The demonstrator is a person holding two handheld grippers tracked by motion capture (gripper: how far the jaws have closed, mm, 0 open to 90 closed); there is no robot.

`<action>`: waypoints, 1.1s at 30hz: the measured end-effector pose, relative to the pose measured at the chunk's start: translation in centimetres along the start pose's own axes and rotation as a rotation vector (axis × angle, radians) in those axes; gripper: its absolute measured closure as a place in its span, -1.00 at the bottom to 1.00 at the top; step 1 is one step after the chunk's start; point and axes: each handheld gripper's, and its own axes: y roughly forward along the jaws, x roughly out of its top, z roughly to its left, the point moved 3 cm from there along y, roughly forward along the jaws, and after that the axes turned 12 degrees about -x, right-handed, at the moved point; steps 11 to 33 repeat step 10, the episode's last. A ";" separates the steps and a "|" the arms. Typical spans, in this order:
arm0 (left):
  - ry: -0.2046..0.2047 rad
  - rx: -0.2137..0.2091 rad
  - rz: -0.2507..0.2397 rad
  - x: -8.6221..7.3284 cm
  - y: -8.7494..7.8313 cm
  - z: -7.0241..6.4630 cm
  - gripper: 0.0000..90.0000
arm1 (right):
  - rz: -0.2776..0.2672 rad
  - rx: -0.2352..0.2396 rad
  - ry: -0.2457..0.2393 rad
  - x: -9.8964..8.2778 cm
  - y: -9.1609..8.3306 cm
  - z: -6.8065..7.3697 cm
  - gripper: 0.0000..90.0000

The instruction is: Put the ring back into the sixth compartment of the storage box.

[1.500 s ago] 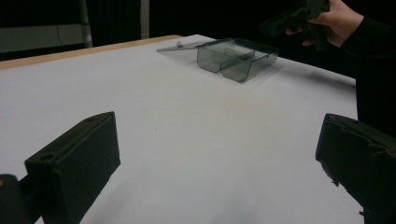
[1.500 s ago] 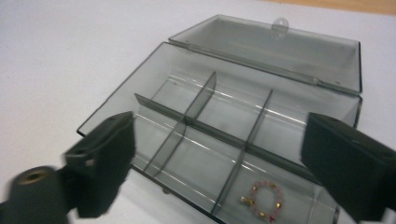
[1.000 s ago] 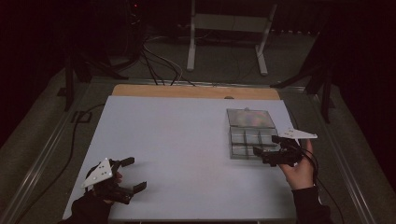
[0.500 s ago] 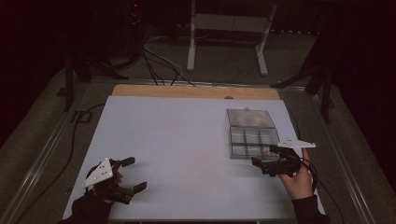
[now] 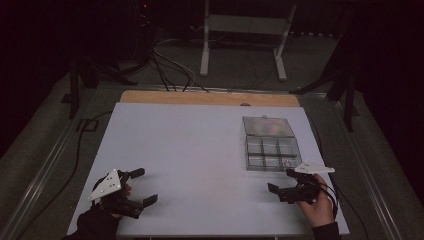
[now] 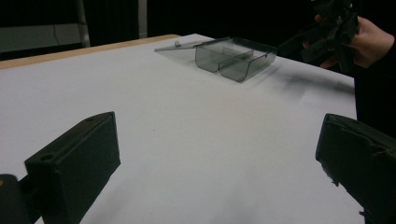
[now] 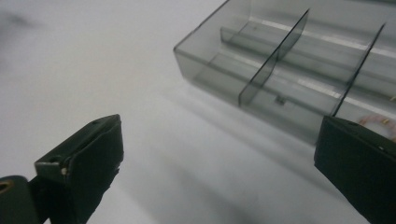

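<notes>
Our right gripper (image 5: pixel 286 181), jaws wide and empty, sits just short of the organiser box (image 5: pixel 270 144), whose compartments look mostly empty.

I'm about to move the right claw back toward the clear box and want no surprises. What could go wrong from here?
1. The right claw is open and just short of the clear box; one jaw could catch the box's near wall and push it across the smooth white table.
2. The box is see-through, so its thin dividers are hard to judge.
3. The small item in the near compartment could spill if the box tips.
</notes>
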 end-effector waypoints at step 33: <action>0.002 0.000 0.002 0.0 0.0 0.0 -0.98 | 0.004 0.010 -0.007 -0.4 0.3 0.0 -0.97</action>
